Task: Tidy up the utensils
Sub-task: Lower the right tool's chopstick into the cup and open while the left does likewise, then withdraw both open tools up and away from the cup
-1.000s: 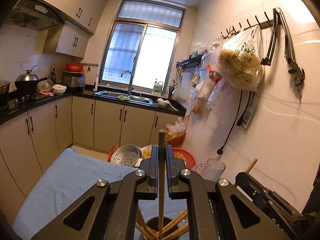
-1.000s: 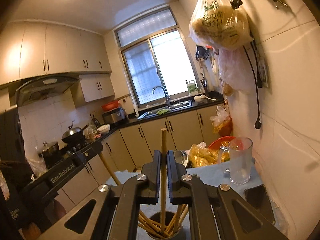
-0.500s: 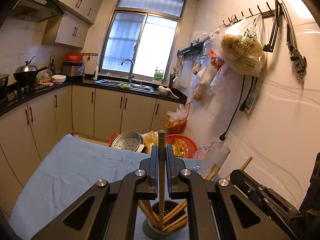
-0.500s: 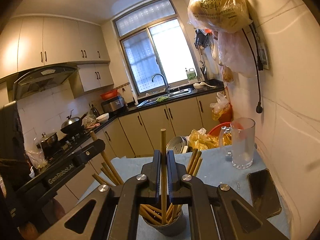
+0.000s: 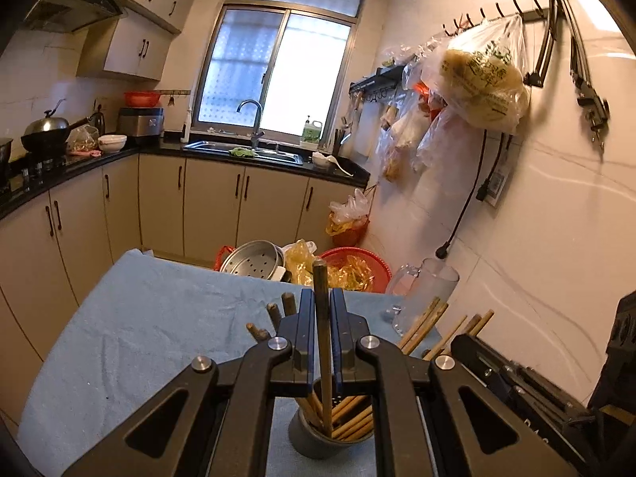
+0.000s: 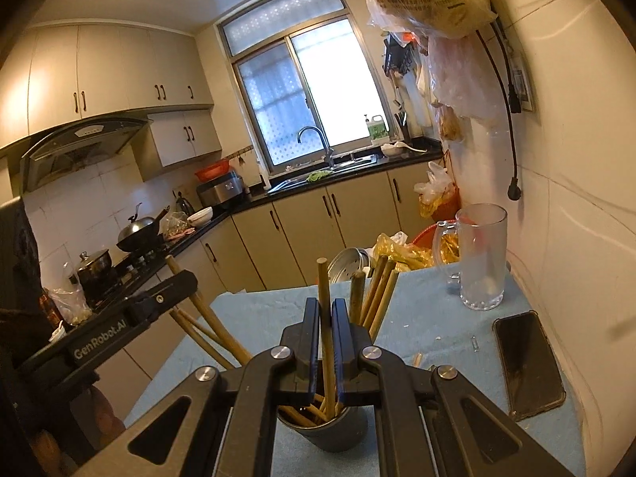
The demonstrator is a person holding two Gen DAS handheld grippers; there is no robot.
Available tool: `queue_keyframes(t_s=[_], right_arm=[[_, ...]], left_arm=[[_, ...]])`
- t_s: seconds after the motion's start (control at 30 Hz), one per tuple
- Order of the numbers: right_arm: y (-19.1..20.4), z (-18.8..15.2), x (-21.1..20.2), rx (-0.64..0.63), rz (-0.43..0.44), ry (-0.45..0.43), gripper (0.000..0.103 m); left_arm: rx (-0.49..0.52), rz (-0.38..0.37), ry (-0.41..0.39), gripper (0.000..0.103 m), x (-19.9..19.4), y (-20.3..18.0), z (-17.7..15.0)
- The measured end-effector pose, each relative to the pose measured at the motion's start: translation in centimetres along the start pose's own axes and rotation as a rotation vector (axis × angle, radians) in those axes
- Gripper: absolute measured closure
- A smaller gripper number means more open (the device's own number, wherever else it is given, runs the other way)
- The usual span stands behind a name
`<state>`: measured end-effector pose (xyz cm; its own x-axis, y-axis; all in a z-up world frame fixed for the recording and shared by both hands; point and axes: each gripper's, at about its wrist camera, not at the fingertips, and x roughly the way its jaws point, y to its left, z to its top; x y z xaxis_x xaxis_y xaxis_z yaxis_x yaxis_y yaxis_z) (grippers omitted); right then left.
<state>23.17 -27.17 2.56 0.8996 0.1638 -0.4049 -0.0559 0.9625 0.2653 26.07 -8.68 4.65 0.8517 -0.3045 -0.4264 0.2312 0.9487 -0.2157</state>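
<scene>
A dark grey utensil cup [image 5: 318, 443] stands on the blue cloth, holding several wooden chopsticks [image 5: 421, 324]. It also shows in the right wrist view [image 6: 338, 431]. My left gripper [image 5: 322, 314] is shut on a dark wooden chopstick [image 5: 320, 278], held upright with its lower end inside the cup. My right gripper [image 6: 326, 318] is shut on a light wooden chopstick [image 6: 322, 278], also upright with its lower end in the cup. Both grippers hover just above the cup, the left one [image 6: 131, 318] seen from the right wrist view.
A glass mug [image 6: 481, 256] stands on the blue-clothed table [image 5: 131, 326] near the wall. A black phone [image 6: 526, 361] lies to the right. A metal steamer [image 5: 252, 258] and red basket [image 5: 357, 266] sit beyond the table's far edge.
Both grippers have moved down with their chopsticks. The chopstick tips have gone deeper into the cup, and more of the cup and its chopsticks shows.
</scene>
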Motion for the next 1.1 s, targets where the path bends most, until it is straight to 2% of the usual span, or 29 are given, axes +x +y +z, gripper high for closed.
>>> queue_keyframes(t_s=[0.57, 0.63, 0.67, 0.7, 0.73, 0.83, 0.93, 1.03, 1.1], right_arm=[[-1.2, -0.3, -0.1, 0.077, 0.012, 0.014, 0.092], [-1.2, -0.4, -0.5, 0.078, 0.014, 0.013, 0.092], [-1.3, -0.4, -0.6, 0.082, 0.013, 0.012, 0.092], [-1.4, -0.4, -0.9, 0.087, 0.018, 0.013, 0.092], [-1.4, -0.5, -1.2, 0.091, 0.022, 0.016, 0.092], [-1.6, -0.9, -2.1, 0.112, 0.027, 0.028, 0.089], [-1.8, -1.9, -3.5, 0.117, 0.021, 0.041, 0.085], [-2.1, -3.1, -5.1, 0.128, 0.01, 0.066, 0.076], [-2.1, -4.3, -6.3, 0.143, 0.001, 0.087, 0.068]], left_arm=[[-0.006, -0.016, 0.046, 0.095, 0.0, 0.3, -0.7], [0.001, -0.007, 0.046, 0.091, -0.3, 0.2, -0.7], [0.004, -0.005, 0.05, 0.081, -0.4, 0.2, -0.7], [0.005, -0.004, 0.056, 0.067, -0.6, 0.2, -0.9], [0.005, -0.001, 0.056, 0.062, -0.8, 0.2, -1.0], [0.01, 0.008, 0.042, 0.06, -2.2, 0.2, -1.7], [0.0, 0.001, 0.067, 0.059, -3.9, 0.3, -2.7], [-0.03, 0.015, 0.085, 0.057, -6.2, 0.9, -4.0], [-0.007, 0.043, 0.101, 0.046, -8.0, 0.9, -5.0]])
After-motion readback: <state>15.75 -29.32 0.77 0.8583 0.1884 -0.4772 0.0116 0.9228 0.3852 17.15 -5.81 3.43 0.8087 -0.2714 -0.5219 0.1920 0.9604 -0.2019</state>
